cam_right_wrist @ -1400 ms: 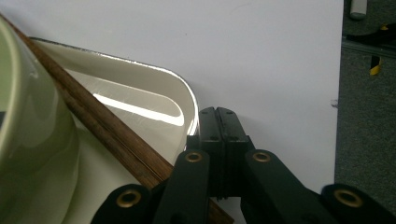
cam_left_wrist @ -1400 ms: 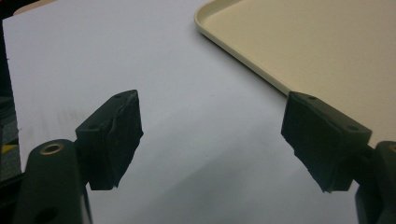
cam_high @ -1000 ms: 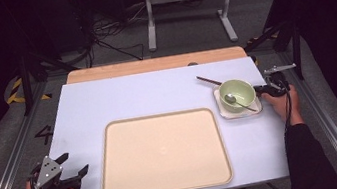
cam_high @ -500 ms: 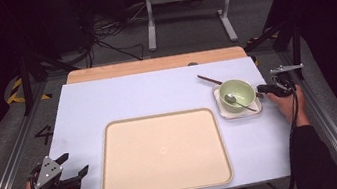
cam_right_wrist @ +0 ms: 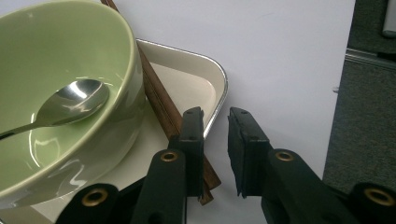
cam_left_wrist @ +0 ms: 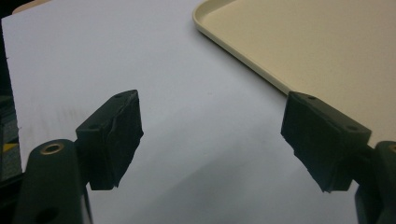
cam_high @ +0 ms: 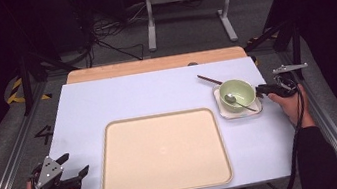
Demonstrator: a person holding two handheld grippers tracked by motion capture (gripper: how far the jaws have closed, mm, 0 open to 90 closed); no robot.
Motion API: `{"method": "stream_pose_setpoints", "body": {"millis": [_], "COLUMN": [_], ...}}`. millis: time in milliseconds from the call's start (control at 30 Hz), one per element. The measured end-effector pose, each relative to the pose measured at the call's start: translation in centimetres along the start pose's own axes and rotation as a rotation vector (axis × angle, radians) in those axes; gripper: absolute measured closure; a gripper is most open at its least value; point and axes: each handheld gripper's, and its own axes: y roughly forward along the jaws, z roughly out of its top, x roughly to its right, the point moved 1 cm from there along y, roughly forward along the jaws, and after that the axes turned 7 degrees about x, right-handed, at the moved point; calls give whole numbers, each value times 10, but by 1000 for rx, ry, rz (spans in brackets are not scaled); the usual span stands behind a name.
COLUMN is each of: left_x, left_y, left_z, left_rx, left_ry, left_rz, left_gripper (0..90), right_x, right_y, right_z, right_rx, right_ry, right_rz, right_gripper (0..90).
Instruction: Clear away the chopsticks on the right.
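Brown chopsticks (probably released) beside right hand-held gripper.

Bowl on small tray, at right of large tray.
Spoon in bowl; chopsticks on small tray beside bowl, slanting out behind it. Right gripper at small tray's right rim; left gripper left of large tray.
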Motion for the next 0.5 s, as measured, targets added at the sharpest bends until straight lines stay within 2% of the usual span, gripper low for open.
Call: {"method": "stream_pose_setpoints", "body": {"millis": [200,300,500], "left_x": [0,-1,0], "left_y": [0,0,0], "left_z": [-1,-1,0], "left_rx": [-4,-8,-7], "left_ry": [-6,5,-4], "left_rz": [-3,-3,-2], "left_gripper": [214,214,214], "right_x": [-1,-2,-2], "right_y": [-2,-1,1], "right_z": [0,0,0], "right_rx": [-1,-13,-11], "right_ry": [0,-8,-4], "right_rz": [17,31,31], "right_gripper": [748,741,746]}}
